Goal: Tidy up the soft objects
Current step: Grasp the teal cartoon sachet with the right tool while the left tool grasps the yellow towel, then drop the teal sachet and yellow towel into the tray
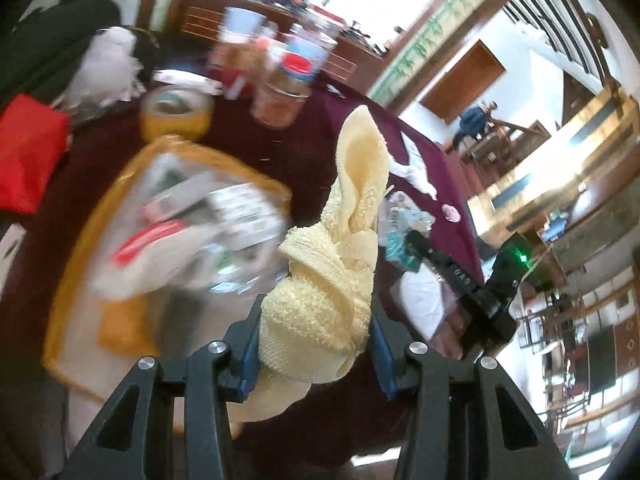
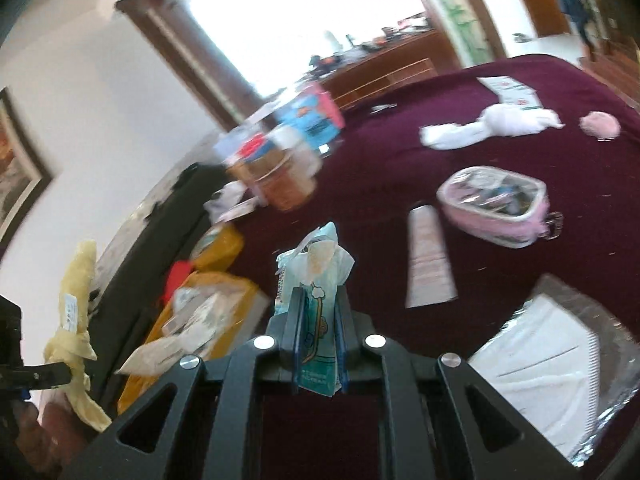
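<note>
My left gripper (image 1: 316, 320) is shut on a pale yellow towel (image 1: 340, 272). The bunched cloth fills the space between the blue pads and one end stands up above them. It hangs over the maroon tablecloth (image 1: 304, 136). In the right wrist view the same towel (image 2: 76, 300) dangles at the far left from the left gripper (image 2: 40, 372). My right gripper (image 2: 318, 304) is shut on a light blue printed packet (image 2: 316, 272), which sticks out past the fingertips. The left wrist view shows that packet (image 1: 400, 240) at the tip of the right gripper (image 1: 424, 252).
A yellow tray (image 1: 80, 280) holding several packets lies left of the towel. On the cloth are a white plush toy (image 2: 492, 124), a pink puff (image 2: 600, 124), a pink clear pouch (image 2: 496, 204), a tube (image 2: 428, 264), a bagged white item (image 2: 548, 364), jars (image 2: 280, 184) and a red cloth (image 1: 28, 156).
</note>
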Demonstrator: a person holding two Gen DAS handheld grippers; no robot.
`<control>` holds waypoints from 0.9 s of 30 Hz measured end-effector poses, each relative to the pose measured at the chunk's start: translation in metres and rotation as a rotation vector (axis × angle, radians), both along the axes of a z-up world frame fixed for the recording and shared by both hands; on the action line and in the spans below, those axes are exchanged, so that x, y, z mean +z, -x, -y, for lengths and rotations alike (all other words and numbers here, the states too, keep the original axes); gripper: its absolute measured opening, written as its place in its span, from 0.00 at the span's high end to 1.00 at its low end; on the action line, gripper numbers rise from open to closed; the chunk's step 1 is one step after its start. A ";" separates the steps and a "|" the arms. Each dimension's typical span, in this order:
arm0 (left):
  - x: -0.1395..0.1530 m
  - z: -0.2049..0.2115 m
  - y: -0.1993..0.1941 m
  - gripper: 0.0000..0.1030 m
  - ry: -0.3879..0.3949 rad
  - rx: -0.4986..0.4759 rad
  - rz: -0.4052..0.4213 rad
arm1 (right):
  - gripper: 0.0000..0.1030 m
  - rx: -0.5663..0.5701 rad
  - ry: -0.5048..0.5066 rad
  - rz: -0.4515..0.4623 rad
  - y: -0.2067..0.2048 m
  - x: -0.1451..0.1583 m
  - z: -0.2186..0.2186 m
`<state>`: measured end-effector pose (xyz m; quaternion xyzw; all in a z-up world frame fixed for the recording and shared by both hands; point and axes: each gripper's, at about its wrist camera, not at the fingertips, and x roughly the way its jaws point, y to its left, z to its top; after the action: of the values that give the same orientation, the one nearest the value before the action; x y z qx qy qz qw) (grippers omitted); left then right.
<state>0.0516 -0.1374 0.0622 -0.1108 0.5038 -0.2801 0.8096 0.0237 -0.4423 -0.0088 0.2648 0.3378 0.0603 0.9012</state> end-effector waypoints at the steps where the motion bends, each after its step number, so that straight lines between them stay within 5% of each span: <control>1: 0.000 -0.008 0.003 0.53 -0.001 0.011 0.004 | 0.88 0.002 -0.016 -0.013 0.002 0.000 -0.005; 8: -0.025 -0.053 0.011 0.53 -0.061 0.045 -0.020 | 0.88 0.161 -0.166 0.043 0.017 0.026 -0.082; 17: -0.053 -0.052 -0.020 0.52 -0.033 0.055 -0.050 | 0.87 0.150 -0.048 -0.104 -0.023 0.001 -0.161; 22: -0.076 -0.045 -0.032 0.50 -0.089 0.024 -0.069 | 0.87 0.156 -0.020 -0.142 -0.033 -0.018 -0.175; 27: -0.084 -0.076 -0.036 0.33 -0.062 0.157 -0.055 | 0.78 0.184 0.042 -0.141 -0.040 -0.022 -0.195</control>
<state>0.0880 -0.0613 -0.0222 -0.1327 0.5241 -0.1970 0.8178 0.0642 -0.2472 -0.0308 0.2173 0.4243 0.1168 0.8713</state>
